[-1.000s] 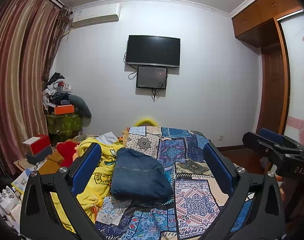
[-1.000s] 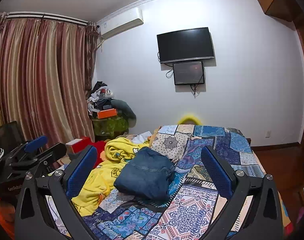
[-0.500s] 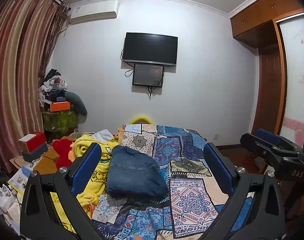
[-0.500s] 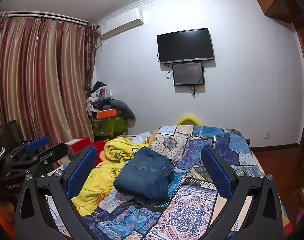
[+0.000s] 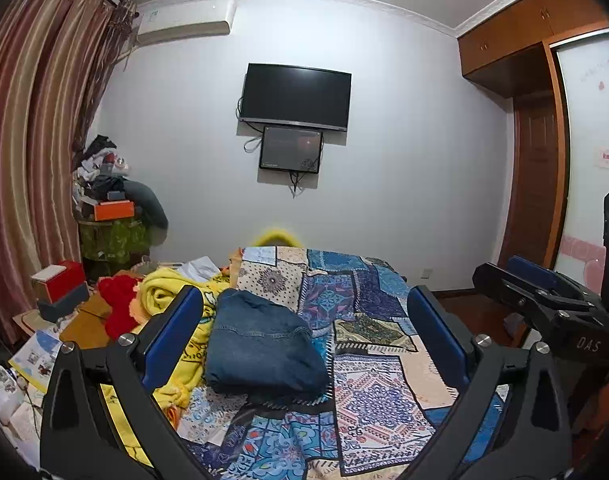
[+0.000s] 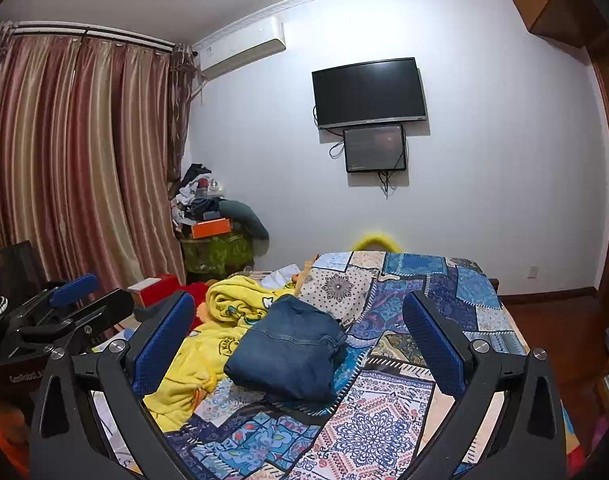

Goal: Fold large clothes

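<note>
A folded blue denim garment [image 5: 260,346] lies on the patchwork bed cover [image 5: 368,360]; it also shows in the right wrist view [image 6: 290,352]. My left gripper [image 5: 304,320] is open and empty, held back from the bed and above it. My right gripper [image 6: 300,324] is open and empty, also held back from the garment. The right gripper shows at the right edge of the left wrist view [image 5: 544,300]. The left gripper shows at the left edge of the right wrist view [image 6: 64,312].
A crumpled yellow blanket [image 5: 172,304] lies left of the denim, also in the right wrist view [image 6: 224,320]. Red plush [image 5: 118,304], boxes [image 5: 58,286] and papers sit at the bed's left. A cluttered stand [image 6: 216,240] is by the curtains. A wardrobe [image 5: 544,160] stands right.
The left wrist view has tilted and drawn back a little, so the bed sits lower and farther. The right gripper has barely moved. Both stay open.
</note>
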Tool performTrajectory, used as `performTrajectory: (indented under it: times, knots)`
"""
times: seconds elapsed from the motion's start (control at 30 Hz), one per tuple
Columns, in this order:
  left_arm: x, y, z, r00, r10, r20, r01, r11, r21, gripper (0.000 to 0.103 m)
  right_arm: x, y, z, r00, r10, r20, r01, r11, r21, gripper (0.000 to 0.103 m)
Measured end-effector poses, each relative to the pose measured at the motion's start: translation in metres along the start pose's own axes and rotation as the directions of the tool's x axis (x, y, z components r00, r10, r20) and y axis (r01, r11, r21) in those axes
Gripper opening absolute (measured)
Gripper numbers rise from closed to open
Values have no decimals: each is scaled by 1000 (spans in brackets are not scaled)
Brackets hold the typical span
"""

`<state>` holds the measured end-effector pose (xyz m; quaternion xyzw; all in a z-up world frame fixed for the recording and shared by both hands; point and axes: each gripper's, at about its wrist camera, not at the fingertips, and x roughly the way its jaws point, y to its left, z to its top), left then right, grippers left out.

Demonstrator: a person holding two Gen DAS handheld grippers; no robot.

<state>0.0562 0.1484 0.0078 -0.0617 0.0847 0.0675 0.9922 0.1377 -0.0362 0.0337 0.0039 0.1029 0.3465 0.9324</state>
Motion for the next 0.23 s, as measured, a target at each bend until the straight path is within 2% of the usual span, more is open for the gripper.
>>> performTrajectory:
  times: [0.1, 0.23]
  knots:
    - [2, 1, -2, 1000, -28, -13, 27, 1000, -14, 102, 2, 0, 0, 1000, 1, -3, -1, 1000, 2, 103]
    - [5, 0, -5, 1000, -23, -16, 23, 1000, -7, 102, 4, 0, -1, 1000, 1, -8, -1, 1000, 0, 103]
